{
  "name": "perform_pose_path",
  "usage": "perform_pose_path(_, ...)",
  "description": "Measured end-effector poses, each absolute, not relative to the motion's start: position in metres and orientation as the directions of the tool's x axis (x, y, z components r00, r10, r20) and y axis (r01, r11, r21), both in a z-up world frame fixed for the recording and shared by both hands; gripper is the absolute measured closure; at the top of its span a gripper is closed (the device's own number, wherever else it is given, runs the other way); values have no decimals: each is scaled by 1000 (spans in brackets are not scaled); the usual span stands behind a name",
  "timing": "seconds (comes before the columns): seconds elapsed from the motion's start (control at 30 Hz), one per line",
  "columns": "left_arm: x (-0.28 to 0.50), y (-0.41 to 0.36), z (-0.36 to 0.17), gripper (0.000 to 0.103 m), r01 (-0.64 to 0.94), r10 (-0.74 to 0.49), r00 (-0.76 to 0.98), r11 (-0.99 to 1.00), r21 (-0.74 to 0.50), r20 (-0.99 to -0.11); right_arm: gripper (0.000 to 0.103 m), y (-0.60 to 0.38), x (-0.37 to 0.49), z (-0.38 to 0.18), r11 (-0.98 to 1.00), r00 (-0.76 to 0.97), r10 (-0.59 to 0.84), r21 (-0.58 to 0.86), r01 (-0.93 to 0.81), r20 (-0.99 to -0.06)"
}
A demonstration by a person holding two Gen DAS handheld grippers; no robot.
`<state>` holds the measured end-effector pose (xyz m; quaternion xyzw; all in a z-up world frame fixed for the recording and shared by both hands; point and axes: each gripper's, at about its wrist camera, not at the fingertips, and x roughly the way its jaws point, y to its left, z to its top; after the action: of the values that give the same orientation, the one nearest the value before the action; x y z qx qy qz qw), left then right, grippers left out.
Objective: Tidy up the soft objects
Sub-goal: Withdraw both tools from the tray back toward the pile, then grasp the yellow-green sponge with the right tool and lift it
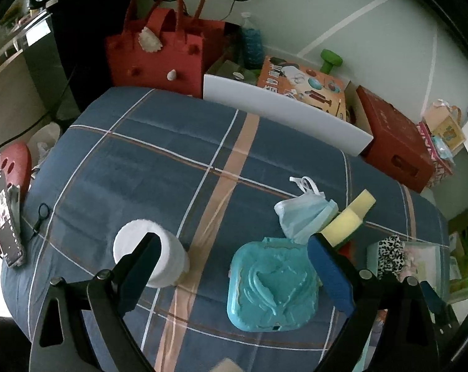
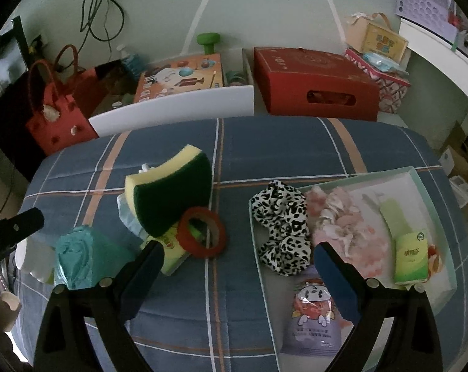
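both hand-held grippers [image 1: 234, 254] [image 2: 237, 263] gaping wide, empty; leopard-print fabric scrunchie [image 2: 282, 229] lying in shallow white tray [image 2: 432, 186], yellow-green sponge [image 2: 168, 192] waiting outside.

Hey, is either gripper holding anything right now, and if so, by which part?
Nothing is held. The left gripper is open above the teal case, and the right gripper is open over the blanket beside the tray.
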<state>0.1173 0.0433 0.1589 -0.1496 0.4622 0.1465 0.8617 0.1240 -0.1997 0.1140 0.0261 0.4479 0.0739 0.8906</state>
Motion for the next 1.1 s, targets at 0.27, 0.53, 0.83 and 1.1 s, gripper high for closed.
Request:
perform_pose_path(0.27,137,50,157,7,-393,124,527,913,-112,-841,4,-187,131,124,981,594,192,146,-125,-782)
perform_pose_path(0.53,166,51,139,7,-375,120,490,923,-84,-863,4,-161,158,120,977,580,210,148,-153,-787)
perform_pose_path(0.83,184,59,119,7,-392,120,458,916,-80,-881,4,-145,181,109,979,577,201,135,-155,-792)
perform_pose_path(1.1,187,66,115,7,-435,169,434,900,-41,-885,4,-133,188,103,974,579,220,142,-178,-785)
